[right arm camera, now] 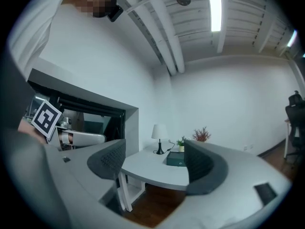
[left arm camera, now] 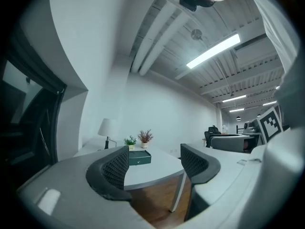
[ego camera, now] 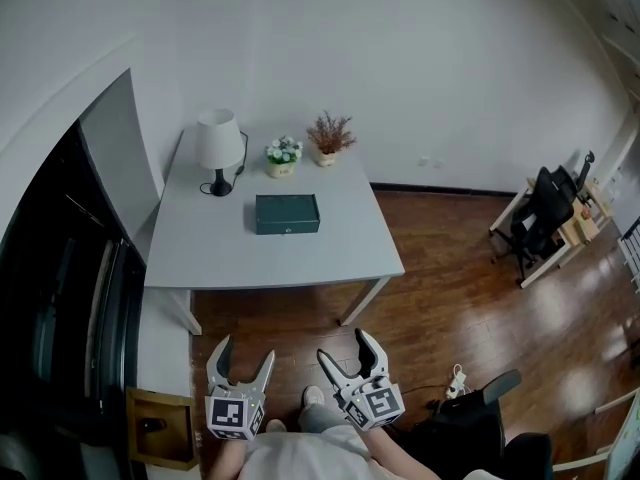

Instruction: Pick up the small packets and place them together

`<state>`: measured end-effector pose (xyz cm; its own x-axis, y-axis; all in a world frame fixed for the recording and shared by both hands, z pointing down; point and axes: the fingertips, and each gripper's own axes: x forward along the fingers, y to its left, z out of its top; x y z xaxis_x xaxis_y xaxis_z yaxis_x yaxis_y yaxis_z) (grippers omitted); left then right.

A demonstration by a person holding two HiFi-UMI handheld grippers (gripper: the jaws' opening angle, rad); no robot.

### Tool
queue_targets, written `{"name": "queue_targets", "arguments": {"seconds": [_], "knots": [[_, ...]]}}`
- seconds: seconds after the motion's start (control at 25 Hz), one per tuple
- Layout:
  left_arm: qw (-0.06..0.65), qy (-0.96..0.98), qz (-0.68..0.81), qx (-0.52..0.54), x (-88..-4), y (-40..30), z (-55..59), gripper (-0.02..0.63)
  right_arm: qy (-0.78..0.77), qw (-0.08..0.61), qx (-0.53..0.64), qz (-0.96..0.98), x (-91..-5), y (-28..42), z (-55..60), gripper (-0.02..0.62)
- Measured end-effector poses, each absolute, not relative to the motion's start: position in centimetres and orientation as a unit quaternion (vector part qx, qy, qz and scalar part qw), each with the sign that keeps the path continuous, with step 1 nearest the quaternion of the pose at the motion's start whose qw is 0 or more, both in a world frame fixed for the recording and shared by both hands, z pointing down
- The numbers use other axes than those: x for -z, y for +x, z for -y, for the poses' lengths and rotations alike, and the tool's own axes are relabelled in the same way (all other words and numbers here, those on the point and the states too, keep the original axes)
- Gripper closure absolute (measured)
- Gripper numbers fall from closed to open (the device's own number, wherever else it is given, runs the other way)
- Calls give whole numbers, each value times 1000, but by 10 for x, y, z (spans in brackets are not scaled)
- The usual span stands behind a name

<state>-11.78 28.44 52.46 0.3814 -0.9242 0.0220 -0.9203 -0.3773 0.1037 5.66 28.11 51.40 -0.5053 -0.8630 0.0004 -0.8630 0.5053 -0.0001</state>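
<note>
No small packets show in any view. A dark green box lies near the middle of the grey table; it also shows far off as the green box and the green box. My left gripper is held low in front of the person, well short of the table, open and empty. My right gripper hangs beside it, open wide with nothing between its fingers. In both gripper views the jaws frame the distant table, the left gripper and the right gripper pointing at it.
A white lamp and two small potted plants stand at the table's far edge. A dark doorway lies left. An office chair and desk sit right. A power strip lies on the wooden floor.
</note>
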Motion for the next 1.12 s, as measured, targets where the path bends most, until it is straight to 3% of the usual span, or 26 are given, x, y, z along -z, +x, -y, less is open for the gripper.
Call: {"name": "queue_targets", "arguments": {"seconds": [0.76, 1.12], "knots": [[47, 792, 609, 7, -528, -80, -95, 284, 453, -13, -17, 891, -516, 109, -73, 216], [40, 782, 622, 8, -506, -69, -36, 284, 413, -5, -46, 909, -526, 97, -14, 216]]}}
